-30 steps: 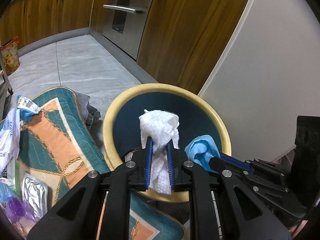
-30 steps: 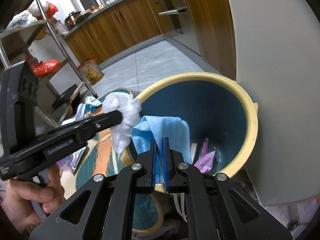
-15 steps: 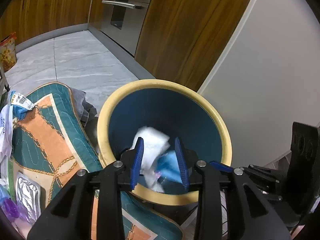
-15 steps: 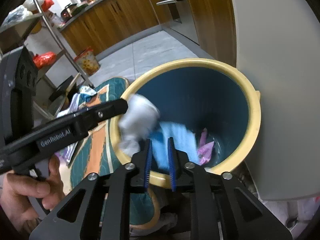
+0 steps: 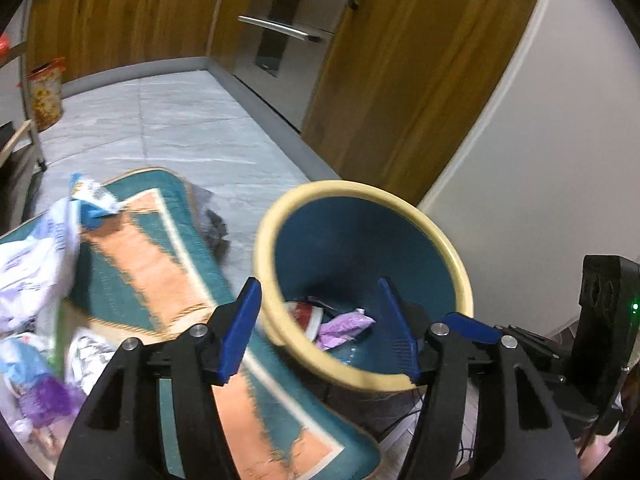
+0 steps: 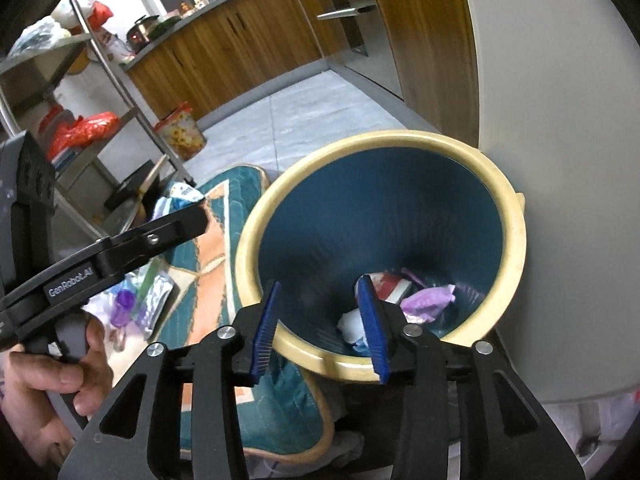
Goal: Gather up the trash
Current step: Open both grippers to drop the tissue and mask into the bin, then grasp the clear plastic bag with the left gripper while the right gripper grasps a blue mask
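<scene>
Hovering, left wrist view: the left gripper (image 5: pixel 320 328) is hanging over the near rim of the waste bin (image 5: pixel 440 240), its blue pads (image 5: pixel 240 336) spread wide with nothing between them; the jaws have just been opening.
Lying in the bin, left wrist view: a purple wrapper (image 5: pixel 346 326) and a red-and-white scrap (image 5: pixel 305 316) are resting at the bottom of the blue interior.
Spreading beside it: a teal and orange mat (image 5: pixel 160 264) is lying on the grey tiled floor (image 5: pixel 180 132), touching the bin's base.
Waiting on the mat: loose white and blue packaging (image 5: pixel 44 248) and purple scraps (image 5: pixel 48 400) are sitting near the left edge, blurred.
Showing at the right edge: the right gripper (image 5: pixel 472 326) is reaching in just beside the left one.

Aiming, right wrist view: the right gripper (image 6: pixel 320 328) is pointing down into the bin (image 6: pixel 508 216), jaws apart and empty; they have just been opening.
Settling inside: a white tissue (image 6: pixel 350 326), a bit of light blue material (image 6: pixel 362 345), the purple wrapper (image 6: pixel 428 302) and the red-and-white scrap (image 6: pixel 390 286) are lying together at the bottom.
Holding at left: a person's hand (image 6: pixel 52 380) is gripping the handle of the left gripper (image 6: pixel 192 220), which is crossing above the mat (image 6: pixel 208 248), short of the bin's rim.
Standing behind: a metal shelf rack (image 6: pixel 100 64) is carrying red bags.
</scene>
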The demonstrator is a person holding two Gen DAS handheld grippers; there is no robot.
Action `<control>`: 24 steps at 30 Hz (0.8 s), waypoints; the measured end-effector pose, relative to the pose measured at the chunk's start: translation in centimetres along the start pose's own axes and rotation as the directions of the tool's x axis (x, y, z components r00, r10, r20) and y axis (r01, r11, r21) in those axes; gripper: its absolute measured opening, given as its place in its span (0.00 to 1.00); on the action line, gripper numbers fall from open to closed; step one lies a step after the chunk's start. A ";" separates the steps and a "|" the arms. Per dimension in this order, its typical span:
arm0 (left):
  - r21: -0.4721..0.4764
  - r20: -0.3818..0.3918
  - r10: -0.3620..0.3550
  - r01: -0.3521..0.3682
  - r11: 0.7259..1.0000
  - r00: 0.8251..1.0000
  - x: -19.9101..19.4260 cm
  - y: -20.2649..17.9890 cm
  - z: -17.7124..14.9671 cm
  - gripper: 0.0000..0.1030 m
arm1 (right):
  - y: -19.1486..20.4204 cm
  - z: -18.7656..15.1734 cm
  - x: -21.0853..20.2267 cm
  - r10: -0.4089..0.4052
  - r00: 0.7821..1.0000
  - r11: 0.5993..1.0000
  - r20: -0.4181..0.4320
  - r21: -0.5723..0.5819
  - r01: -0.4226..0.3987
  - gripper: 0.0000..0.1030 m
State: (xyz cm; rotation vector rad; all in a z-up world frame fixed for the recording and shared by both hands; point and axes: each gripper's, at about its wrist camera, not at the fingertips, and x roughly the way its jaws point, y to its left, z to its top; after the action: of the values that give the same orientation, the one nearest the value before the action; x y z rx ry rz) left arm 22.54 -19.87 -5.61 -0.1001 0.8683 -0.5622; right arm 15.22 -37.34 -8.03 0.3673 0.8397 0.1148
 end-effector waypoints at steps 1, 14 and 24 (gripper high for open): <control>-0.008 0.006 0.009 -0.009 1.000 1.000 -0.5 0.4 0.0 0.62 | 0.1 0.0 -0.1 0.003 1.000 1.000 0.001 -0.001 -0.003 0.43; -0.073 0.083 0.137 -0.131 0.989 0.987 -8.5 5.9 -1.4 0.74 | 4.2 0.5 0.5 0.091 0.996 0.995 -0.008 -0.029 -0.092 0.54; -0.174 0.102 0.266 -0.246 0.954 0.959 -14.0 12.0 -4.1 0.82 | 8.0 0.3 0.9 0.153 0.988 0.986 -0.027 -0.064 -0.154 0.61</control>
State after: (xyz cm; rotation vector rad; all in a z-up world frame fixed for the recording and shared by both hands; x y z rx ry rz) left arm 17.44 -2.04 -2.19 -0.1638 0.7889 -0.2397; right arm 16.36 -29.76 -5.63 0.3692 0.8269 0.2899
